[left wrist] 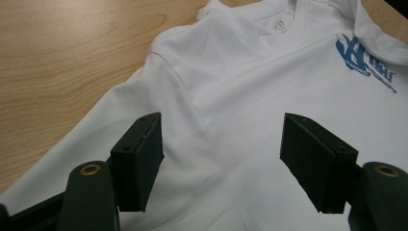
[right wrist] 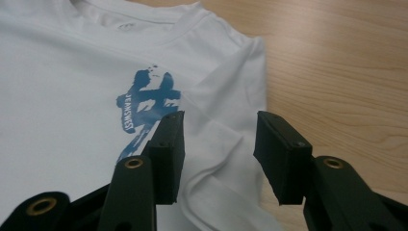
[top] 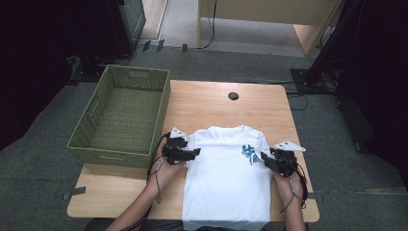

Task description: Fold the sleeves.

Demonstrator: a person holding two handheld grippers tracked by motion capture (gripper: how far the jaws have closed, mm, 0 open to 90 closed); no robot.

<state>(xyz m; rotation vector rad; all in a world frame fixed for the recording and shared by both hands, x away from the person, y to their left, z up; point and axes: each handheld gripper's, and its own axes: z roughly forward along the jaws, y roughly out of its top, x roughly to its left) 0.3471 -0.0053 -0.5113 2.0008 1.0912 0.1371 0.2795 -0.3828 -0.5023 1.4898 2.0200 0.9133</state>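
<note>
Two open grippers flank a folded white T-shirt

One white T-shirt lies flat on the wooden table, collar pointing away from the person and hem hanging at the near edge. Both sleeves are folded inward, so the garment forms a long, narrow rectangle. A blue printed logo sits on the chest, toward the right side in the high view; in the right gripper view it carries small white lettering.

The left gripper sits at the shirt's left edge, near the shoulder. In the left gripper view its jaws stand wide apart above the cloth, holding nothing. The right gripper sits at the shirt's right edge, just beside the logo. Its jaws are also spread and empty, framing the folded sleeve edge; whether the tips touch the fabric cannot be told.

A green woven basket stands on the table's left side, apart from the shirt.
</note>
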